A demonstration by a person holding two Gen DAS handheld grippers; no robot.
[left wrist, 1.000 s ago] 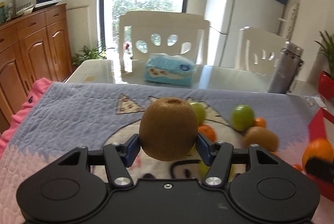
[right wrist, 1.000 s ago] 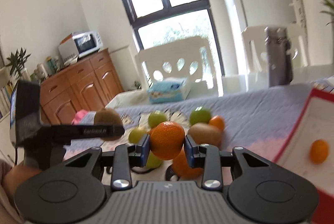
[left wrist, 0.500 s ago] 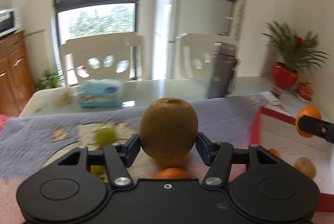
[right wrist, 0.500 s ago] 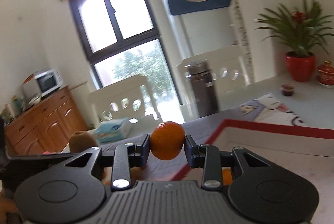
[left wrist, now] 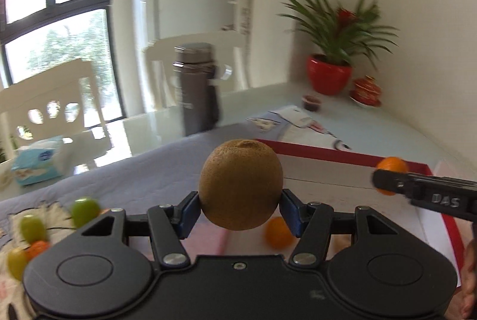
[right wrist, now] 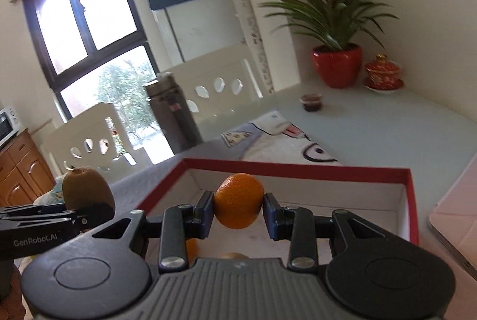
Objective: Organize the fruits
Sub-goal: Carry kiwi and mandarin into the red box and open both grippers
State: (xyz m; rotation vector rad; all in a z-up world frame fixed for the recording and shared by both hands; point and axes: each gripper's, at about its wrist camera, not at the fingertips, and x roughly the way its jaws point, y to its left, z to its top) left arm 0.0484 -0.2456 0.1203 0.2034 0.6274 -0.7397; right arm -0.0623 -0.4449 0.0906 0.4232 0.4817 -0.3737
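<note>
Left gripper (left wrist: 240, 211): blue pads clamped on both sides of a brown kiwi (left wrist: 241, 184), held clear above the quilted mat (left wrist: 143, 171), nothing under it touching. Right gripper (right wrist: 238, 211): pads pressed onto a small orange (right wrist: 239, 200), held over the open red-rimmed box (right wrist: 411, 200). Both grips look centred, fruit sits at its widest across the pads, no visible slip. In the left wrist view the kiwi is near the box's near-left edge, not clearly over the white floor; the right gripper with its orange is further in. One more orange (left wrist: 277, 233) lies on the box floor just behind the kiwi; a brownish fruit may sit below the right gripper, too hidden to say. Loose green fruits (left wrist: 85, 208) and another orange remain on the mat at left. Step in hand, as I judge it: carry both fruits in and set them down. To do it well: bring the kiwi fully past the red rim before lowering, keep the two grippers apart so bodies don't clash, lower close to the floor before parting the pads so fruit doesn't roll, pick bare floor away from the lying orange. Background blurred, so box depth is hard to read.
</note>
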